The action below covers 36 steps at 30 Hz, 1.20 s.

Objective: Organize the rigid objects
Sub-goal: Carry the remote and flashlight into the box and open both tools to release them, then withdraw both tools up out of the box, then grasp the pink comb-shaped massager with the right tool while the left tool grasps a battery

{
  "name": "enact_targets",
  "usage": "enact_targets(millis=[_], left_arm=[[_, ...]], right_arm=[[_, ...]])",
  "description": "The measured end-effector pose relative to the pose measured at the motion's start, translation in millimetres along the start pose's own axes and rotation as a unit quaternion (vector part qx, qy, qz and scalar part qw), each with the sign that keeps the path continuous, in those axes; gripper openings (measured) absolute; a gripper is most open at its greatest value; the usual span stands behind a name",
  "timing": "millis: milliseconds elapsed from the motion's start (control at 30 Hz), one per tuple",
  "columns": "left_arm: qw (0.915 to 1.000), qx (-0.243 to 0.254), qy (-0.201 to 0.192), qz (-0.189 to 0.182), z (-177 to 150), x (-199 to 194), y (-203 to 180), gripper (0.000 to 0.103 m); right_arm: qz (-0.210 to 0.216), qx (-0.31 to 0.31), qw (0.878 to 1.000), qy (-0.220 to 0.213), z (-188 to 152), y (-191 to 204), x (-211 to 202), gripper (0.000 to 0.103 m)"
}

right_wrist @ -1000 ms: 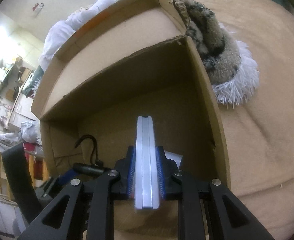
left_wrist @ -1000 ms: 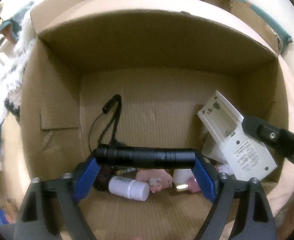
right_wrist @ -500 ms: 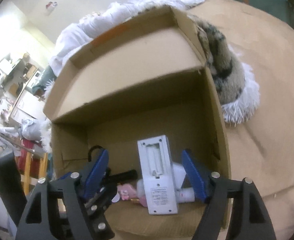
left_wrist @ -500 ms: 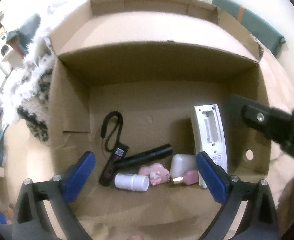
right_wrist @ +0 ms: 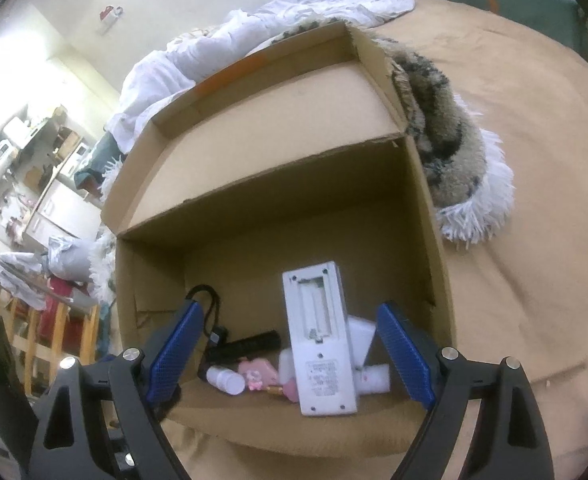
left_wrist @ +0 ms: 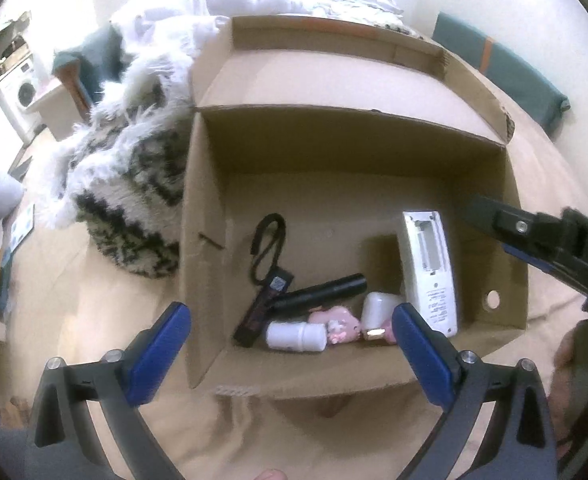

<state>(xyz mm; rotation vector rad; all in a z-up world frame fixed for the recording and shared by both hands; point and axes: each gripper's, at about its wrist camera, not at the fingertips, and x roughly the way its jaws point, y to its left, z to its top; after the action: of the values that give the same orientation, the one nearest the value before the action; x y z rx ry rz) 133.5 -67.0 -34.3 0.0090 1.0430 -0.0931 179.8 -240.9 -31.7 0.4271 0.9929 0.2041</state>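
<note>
Cardboard box (left_wrist: 197,240) holds my white remote (right_wrist: 322,336) (light, stiff, slick plastic, best pinched across its narrow sides), while my right gripper (right_wrist: 289,356), jaws just opening, and left gripper (left_wrist: 289,352) gape empty.

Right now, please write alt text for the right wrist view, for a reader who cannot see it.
The open right gripper hangs empty above a cardboard box on a tan bed. In the box lie a white remote face down, a black flashlight, a white bottle and small pink items.
</note>
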Motion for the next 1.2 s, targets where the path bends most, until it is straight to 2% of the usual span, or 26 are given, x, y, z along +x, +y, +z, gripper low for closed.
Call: enact_targets(millis=[233, 567, 733, 833, 933, 1200], left_arm=[[0.9999, -0.013, -0.002, 0.005, -16.2, -16.9, 19.7, 0.100], [0.9988, -0.045, 0.017, 0.013, -48.1, -33.2, 48.4, 0.100], [0.9968, -0.071, 0.032, 0.019, -60.7, -35.3, 61.1, 0.100], [0.9943, -0.093, 0.043, 0.026, -63.2, -33.7, 68.1, 0.100], [0.9914, -0.121, 0.047, 0.019, -63.6, -35.1, 77.2, 0.100], [0.9846, -0.162, 0.066, 0.013, -61.0, -33.0, 91.9, 0.100]], right_arm=[[0.007, -0.007, 1.000, -0.007, -16.9, -0.9, -25.8, 0.094], [0.020, 0.018, 1.000, 0.000, -75.9, -0.3, -53.3, 0.094], [0.015, 0.024, 0.999, 0.028, -99.2, 0.6, -47.1, 0.094], [-0.013, -0.001, 0.999, 0.052, -108.7, 6.0, -34.6, 0.094], [-0.116, -0.083, 0.988, 0.058, -111.7, 16.0, -18.5, 0.094], [-0.116, -0.106, 0.979, 0.131, -119.9, 17.8, 29.9, 0.094]])
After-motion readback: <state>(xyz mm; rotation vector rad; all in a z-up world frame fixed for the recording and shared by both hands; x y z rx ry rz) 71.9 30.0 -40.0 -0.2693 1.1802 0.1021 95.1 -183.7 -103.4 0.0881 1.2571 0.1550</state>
